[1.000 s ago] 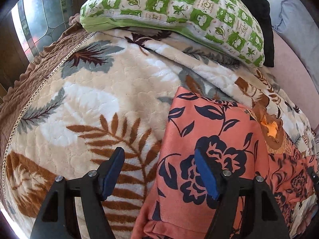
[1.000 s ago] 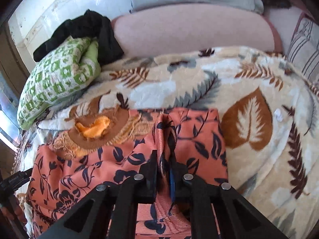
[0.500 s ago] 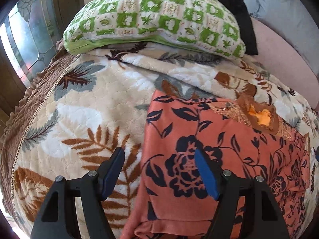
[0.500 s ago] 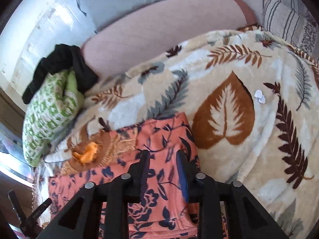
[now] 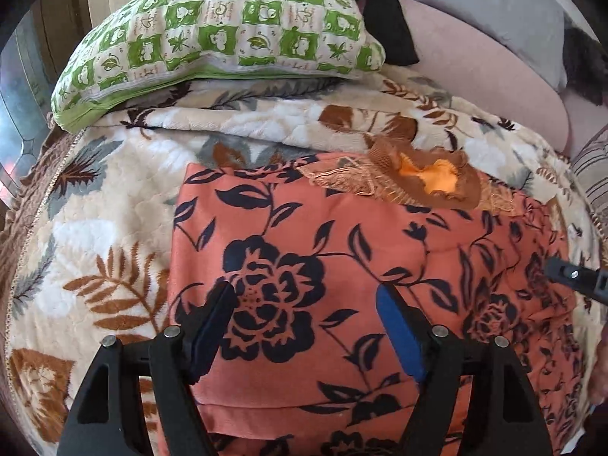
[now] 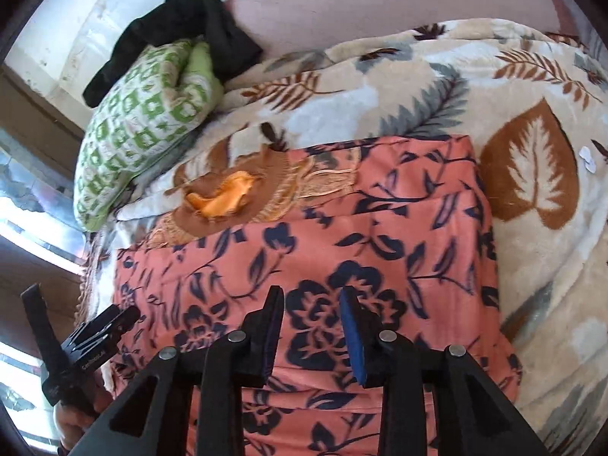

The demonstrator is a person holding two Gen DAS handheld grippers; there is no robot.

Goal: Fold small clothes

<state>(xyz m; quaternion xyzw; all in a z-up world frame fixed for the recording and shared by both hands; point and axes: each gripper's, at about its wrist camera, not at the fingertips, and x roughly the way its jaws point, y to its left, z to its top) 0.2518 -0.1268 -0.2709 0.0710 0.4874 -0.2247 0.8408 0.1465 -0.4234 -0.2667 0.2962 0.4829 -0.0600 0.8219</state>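
The orange floral garment (image 5: 342, 266) lies folded flat on the leaf-patterned blanket (image 5: 114, 197), its brown neckline toward the green checked pillow (image 5: 228, 26). Left gripper (image 5: 307, 326) and right gripper (image 6: 311, 326) hover above it, fingers released, grasping nothing.

Right gripper (image 6: 311, 304) off folded garment (image 6: 380, 235)

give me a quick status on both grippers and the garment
Left gripper open, right gripper just released. Orange floral garment folded on blanket. Nothing blocking.
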